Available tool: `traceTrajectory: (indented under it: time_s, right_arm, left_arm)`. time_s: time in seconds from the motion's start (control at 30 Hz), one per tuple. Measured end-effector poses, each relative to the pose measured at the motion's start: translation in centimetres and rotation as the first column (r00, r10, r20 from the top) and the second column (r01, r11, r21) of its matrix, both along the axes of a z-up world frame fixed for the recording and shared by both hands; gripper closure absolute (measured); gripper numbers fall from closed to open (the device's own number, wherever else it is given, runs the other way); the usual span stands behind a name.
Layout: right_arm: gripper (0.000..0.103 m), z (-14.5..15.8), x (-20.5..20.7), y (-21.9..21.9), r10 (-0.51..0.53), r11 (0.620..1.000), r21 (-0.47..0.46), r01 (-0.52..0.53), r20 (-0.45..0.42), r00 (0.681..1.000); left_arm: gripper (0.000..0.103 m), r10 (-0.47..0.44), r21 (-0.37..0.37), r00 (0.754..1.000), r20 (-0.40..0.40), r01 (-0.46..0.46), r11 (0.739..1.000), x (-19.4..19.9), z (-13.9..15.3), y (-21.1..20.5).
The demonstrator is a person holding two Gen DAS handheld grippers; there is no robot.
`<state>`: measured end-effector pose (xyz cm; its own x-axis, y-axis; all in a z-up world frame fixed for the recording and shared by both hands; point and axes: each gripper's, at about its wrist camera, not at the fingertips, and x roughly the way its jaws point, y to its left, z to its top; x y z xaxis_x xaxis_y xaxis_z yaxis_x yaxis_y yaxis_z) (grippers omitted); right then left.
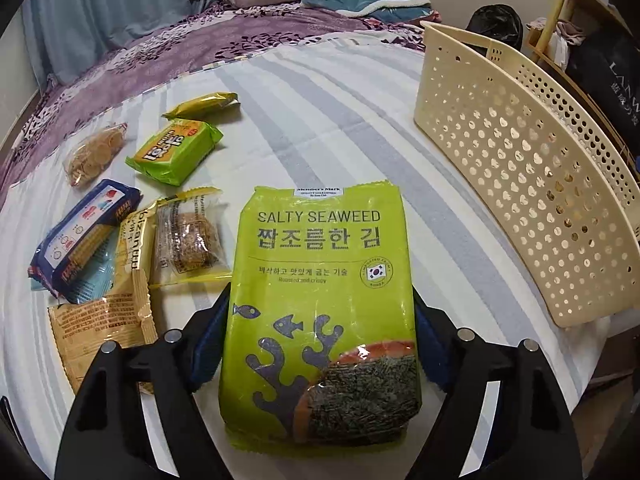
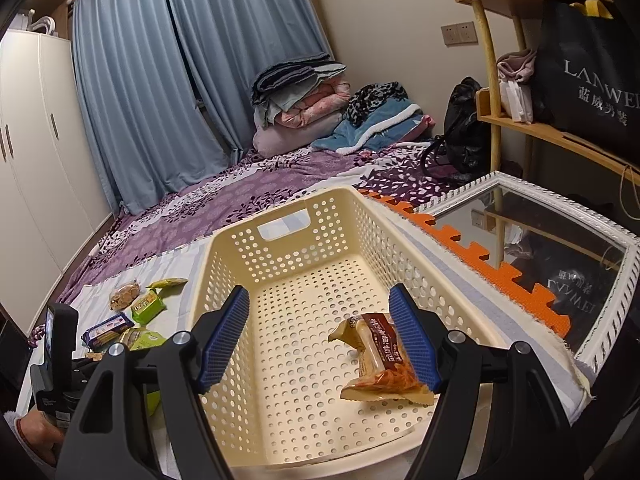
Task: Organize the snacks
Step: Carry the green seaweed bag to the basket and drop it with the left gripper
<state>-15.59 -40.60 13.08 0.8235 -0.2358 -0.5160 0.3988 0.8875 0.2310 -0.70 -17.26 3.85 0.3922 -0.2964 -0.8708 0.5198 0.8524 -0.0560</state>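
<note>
Left claw (image 1: 320,344) pinches the seaweed pack (image 1: 324,304) by its long sides, blue pads pressed against both edges near the lower half, with the pack lying flat over the striped sheet (image 1: 320,112) on the bed. Whether it is already lifted clear I cannot tell. Carry it level to the right, over the near wall of the basket (image 1: 520,168), and lower it before letting go, since a light puffy bag can slip or tip. Right claw (image 2: 324,340) hangs spread above the basket floor, holding nothing, just beside the brown snack bag (image 2: 380,360) already inside; it should move aside to leave room. Other snacks (image 1: 120,232) wait in a loose cluster to the left
</note>
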Motion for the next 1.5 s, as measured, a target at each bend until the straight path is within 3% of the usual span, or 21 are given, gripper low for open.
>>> traceTrajectory:
  time_s: [0.23, 0.43, 0.53, 0.8, 0.97, 1.5]
  right_arm:
    - [0.031, 0.3, -0.4, -0.6, -0.017, 1.000, 0.000, 0.017, 0.016, 1.000]
    - [0.031, 0.4, -0.9, -1.3, -0.040, 0.999, 0.007, 0.040, 0.022, 0.999]
    - [0.031, 0.5, -1.2, -1.6, -0.049, 0.999, 0.007, 0.048, 0.023, 0.999]
    - [0.031, 0.1, -2.1, -2.7, -0.086, 0.996, 0.013, 0.086, 0.011, 0.996]
    - [0.031, 0.0, -2.4, -3.2, -0.098, 0.995, 0.016, 0.098, 0.002, 0.995]
    - [0.031, 0.8, -0.7, -0.3, -0.025, 1.000, 0.005, 0.025, 0.009, 1.000]
  left_arm:
    - [0.023, -0.008, -0.056, 0.995, 0.097, 0.013, 0.998, -0.6, 5.1, -1.0]
    - [0.023, -0.082, -0.130, 0.974, 0.212, 0.111, 0.985, -1.7, 11.2, -4.9]
    - [0.023, -0.129, -0.153, 0.963, 0.235, 0.167, 0.974, -2.0, 12.9, -7.3]
    - [0.023, -0.227, -0.204, 0.952, 0.203, 0.268, 0.942, -3.0, 13.2, -13.3]
    - [0.008, -0.256, -0.251, 0.953, 0.160, 0.291, 0.923, -3.3, 12.6, -14.9]
    - [0.006, -0.130, -0.181, 0.968, 0.214, 0.170, 0.969, -1.6, 12.2, -9.8]
